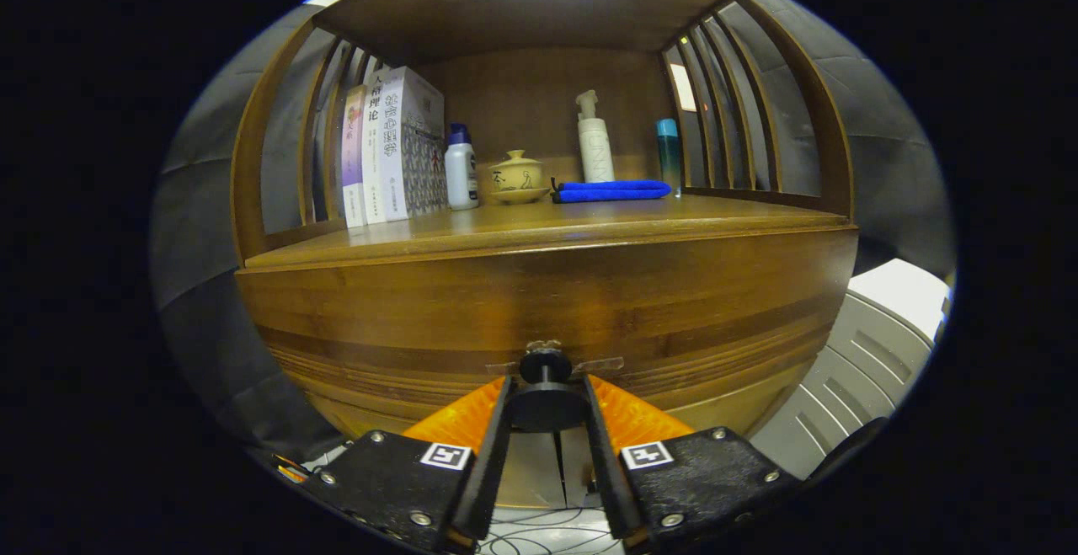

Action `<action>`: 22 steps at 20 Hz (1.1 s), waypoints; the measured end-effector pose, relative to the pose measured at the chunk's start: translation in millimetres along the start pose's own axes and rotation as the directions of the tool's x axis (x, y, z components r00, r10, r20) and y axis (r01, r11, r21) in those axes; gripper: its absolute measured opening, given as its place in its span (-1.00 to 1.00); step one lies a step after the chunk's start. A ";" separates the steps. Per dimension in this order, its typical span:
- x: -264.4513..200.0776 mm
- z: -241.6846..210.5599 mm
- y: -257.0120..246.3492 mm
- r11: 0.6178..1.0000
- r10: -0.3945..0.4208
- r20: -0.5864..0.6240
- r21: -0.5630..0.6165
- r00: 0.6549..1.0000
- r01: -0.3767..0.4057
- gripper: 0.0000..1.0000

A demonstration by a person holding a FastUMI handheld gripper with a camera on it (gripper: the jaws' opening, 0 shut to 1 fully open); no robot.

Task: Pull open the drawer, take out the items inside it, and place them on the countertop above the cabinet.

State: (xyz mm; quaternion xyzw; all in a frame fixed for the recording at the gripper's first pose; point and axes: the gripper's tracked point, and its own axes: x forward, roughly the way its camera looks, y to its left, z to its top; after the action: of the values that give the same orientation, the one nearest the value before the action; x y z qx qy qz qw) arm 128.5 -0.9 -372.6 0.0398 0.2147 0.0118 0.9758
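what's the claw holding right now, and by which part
The claw is closed on the drawer knob, one finger on each side of its round head.

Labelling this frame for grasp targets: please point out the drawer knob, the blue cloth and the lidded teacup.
drawer knob [546, 366]: gripper view, round front face, between the fingers.
blue cloth [611, 191]: gripper view, folded front edge.
lidded teacup [515, 174]: gripper view, bowl's side.

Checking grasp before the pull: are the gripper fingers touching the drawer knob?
Touching. The gripper view shows the gripper fingers closed against both sides of the drawer knob, no gap visible.
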 end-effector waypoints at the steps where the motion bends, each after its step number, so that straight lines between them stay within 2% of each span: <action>1: -1.6 0.2 -0.3 1.000 -0.002 0.005 -0.005 1.000 0.002 0.00; 4: -1.5 -2.0 -1.1 0.999 -0.011 0.015 -0.035 1.000 0.011 -0.09; 9: -1.8 -4.3 -1.6 0.998 0.001 0.040 -0.069 0.999 0.002 -0.40; 15: -5.7 -6.6 -2.3 0.996 0.007 0.019 -0.093 1.000 -0.005 -0.42; 22: -45.9 -15.2 -8.0 0.997 0.006 0.011 -0.082 1.000 -0.005 -0.42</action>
State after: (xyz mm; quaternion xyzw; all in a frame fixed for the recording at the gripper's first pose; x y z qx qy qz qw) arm 80.5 -9.6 -367.8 0.0004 0.2084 0.0230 0.9778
